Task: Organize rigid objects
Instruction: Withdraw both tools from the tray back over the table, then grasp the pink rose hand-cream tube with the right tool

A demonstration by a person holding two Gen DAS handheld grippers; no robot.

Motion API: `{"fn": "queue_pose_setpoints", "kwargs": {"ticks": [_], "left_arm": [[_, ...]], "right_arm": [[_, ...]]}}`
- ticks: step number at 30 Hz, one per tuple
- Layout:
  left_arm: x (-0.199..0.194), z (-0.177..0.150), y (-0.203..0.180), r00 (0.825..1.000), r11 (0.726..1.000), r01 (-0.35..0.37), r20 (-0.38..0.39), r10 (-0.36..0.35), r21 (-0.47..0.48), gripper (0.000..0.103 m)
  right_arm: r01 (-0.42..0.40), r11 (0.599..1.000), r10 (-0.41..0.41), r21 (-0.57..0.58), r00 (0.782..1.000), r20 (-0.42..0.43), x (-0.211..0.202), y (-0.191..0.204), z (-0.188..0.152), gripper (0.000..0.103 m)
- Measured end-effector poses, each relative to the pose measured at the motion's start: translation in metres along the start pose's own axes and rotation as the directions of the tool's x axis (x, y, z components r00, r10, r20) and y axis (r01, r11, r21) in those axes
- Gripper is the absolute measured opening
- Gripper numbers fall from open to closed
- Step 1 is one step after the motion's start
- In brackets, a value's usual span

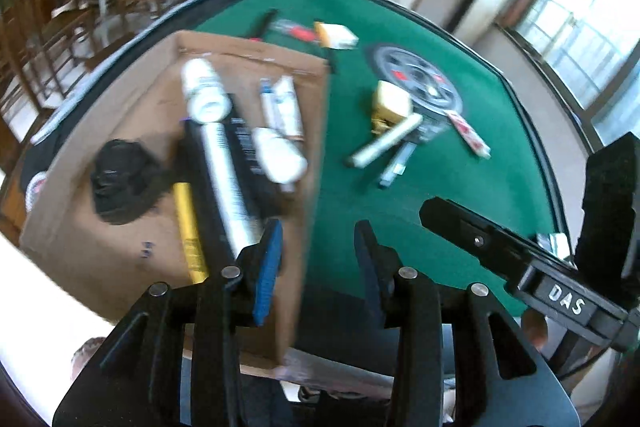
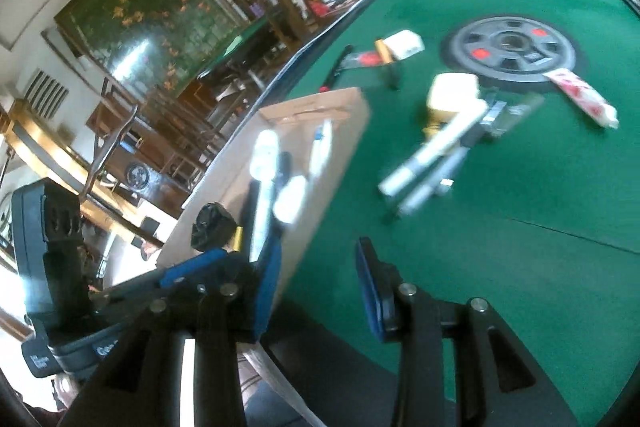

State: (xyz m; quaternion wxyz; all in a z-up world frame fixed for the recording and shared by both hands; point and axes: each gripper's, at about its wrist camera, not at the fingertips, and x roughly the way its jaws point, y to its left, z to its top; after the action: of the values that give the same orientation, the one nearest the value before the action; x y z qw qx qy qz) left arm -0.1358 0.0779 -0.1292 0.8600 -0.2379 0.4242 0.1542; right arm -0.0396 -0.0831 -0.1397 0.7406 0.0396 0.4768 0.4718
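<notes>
A cardboard box (image 1: 120,131) on the green table (image 1: 460,195) holds white bottles (image 1: 202,89), a silver tube (image 1: 226,171), a yellow tube (image 1: 188,231) and a black lump (image 1: 120,183). It also shows in the right wrist view (image 2: 336,131). My left gripper (image 1: 318,267) is open and empty above the box's right wall. My right gripper (image 2: 318,291) is open and empty beside the box's near corner. On the felt lie a white marker (image 1: 384,141), a grey pen (image 1: 396,163), a yellow box (image 1: 390,105) and a red-white packet (image 1: 468,131).
A round weight plate (image 1: 416,75) lies at mid-table. A white-yellow box (image 1: 336,35), a red item (image 1: 298,31) and a black stick (image 1: 264,23) lie at the far edge. The other gripper's body (image 1: 540,267) is at right. Chairs and tables stand beyond.
</notes>
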Motion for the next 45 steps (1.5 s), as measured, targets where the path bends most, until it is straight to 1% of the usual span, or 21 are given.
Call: {"fn": "queue_pose_setpoints", "kwargs": {"ticks": [4,6,10,12,13,15,17,21,23,27,29,32,33,35,37,38,40,42,43,45], "left_arm": [[0.0,0.0,-0.025,0.999,0.997,0.054,-0.014,-0.053,0.063,0.038],[0.002,0.001,-0.034,0.998,0.994,0.069,-0.017,-0.068,0.083,0.038],[0.01,0.008,-0.049,0.998,0.991,0.063,-0.029,-0.06,0.119,0.038],[0.018,0.012,-0.055,0.998,0.989,0.059,-0.046,-0.053,0.138,0.038],[0.022,0.014,-0.059,0.997,0.987,0.059,-0.058,-0.051,0.152,0.038],[0.03,0.018,-0.065,0.996,0.983,0.059,-0.072,-0.047,0.176,0.038],[0.038,0.022,-0.069,0.995,0.981,0.059,-0.084,-0.044,0.183,0.038],[0.053,0.03,-0.073,0.993,0.981,0.073,-0.11,-0.053,0.18,0.038],[0.06,0.034,-0.076,0.992,0.98,0.067,-0.117,-0.046,0.188,0.038],[0.073,0.043,-0.08,0.99,0.978,0.07,-0.133,-0.044,0.197,0.038],[0.078,0.047,-0.081,0.99,0.977,0.07,-0.133,-0.043,0.201,0.038],[0.086,0.053,-0.083,0.989,0.974,0.072,-0.142,-0.042,0.213,0.038],[0.089,0.055,-0.084,0.989,0.974,0.071,-0.145,-0.04,0.217,0.038],[0.096,0.058,-0.084,0.987,0.972,0.072,-0.158,-0.037,0.223,0.037],[0.103,0.061,-0.085,0.985,0.97,0.072,-0.17,-0.032,0.233,0.037],[0.106,0.063,-0.086,0.984,0.969,0.07,-0.173,-0.029,0.237,0.037],[0.114,0.067,-0.088,0.983,0.966,0.069,-0.184,-0.022,0.25,0.037],[0.122,0.07,-0.091,0.981,0.963,0.068,-0.192,-0.017,0.259,0.037],[0.128,0.073,-0.094,0.98,0.961,0.06,-0.197,-0.006,0.269,0.037],[0.136,0.075,-0.097,0.98,0.957,0.045,-0.201,0.015,0.288,0.037]], "right_arm": [[0.015,1.0,-0.015,0.025,0.999,0.031,-0.02,-0.018,0.003,0.039],[0.032,0.999,-0.034,0.032,0.998,0.045,-0.029,-0.028,0.006,0.039],[0.049,0.997,-0.052,0.058,0.997,0.061,-0.042,-0.051,0.018,0.039],[0.054,0.996,-0.059,0.067,0.996,0.065,-0.048,-0.061,0.024,0.043],[0.065,0.995,-0.07,0.071,0.995,0.069,-0.051,-0.067,0.028,0.043],[0.089,0.992,-0.096,0.093,0.992,0.08,-0.055,-0.079,0.037,0.049],[0.105,0.989,-0.113,0.101,0.99,0.079,-0.055,-0.09,0.045,0.052],[0.143,0.98,-0.154,0.136,0.985,0.074,-0.05,-0.11,0.065,0.053],[0.16,0.976,-0.171,0.149,0.983,0.065,-0.046,-0.118,0.075,0.053],[0.223,0.961,-0.236,0.165,0.97,0.061,-0.037,-0.131,0.101,0.053],[0.279,0.948,-0.293,0.151,0.952,0.084,-0.034,-0.135,0.117,0.053],[0.361,0.926,-0.371,0.113,0.924,0.092,-0.022,-0.144,0.135,0.053],[0.373,0.921,-0.383,0.113,0.92,0.089,-0.018,-0.15,0.137,0.053],[0.398,0.908,-0.409,0.129,0.91,0.074,-0.008,-0.164,0.136,0.053],[0.401,0.903,-0.413,0.157,0.909,0.055,0.001,-0.18,0.131,0.053],[0.411,0.897,-0.423,0.166,0.905,0.044,0.005,-0.185,0.13,0.053],[0.437,0.885,-0.446,0.16,0.895,0.022,0.01,-0.189,0.127,0.053],[0.437,0.885,-0.444,0.163,0.896,0.01,0.015,-0.192,0.126,0.053],[0.446,0.88,-0.452,0.165,0.892,-0.002,0.018,-0.194,0.125,0.053],[0.447,0.882,-0.449,0.149,0.893,-0.019,0.023,-0.193,0.124,0.053]]}}
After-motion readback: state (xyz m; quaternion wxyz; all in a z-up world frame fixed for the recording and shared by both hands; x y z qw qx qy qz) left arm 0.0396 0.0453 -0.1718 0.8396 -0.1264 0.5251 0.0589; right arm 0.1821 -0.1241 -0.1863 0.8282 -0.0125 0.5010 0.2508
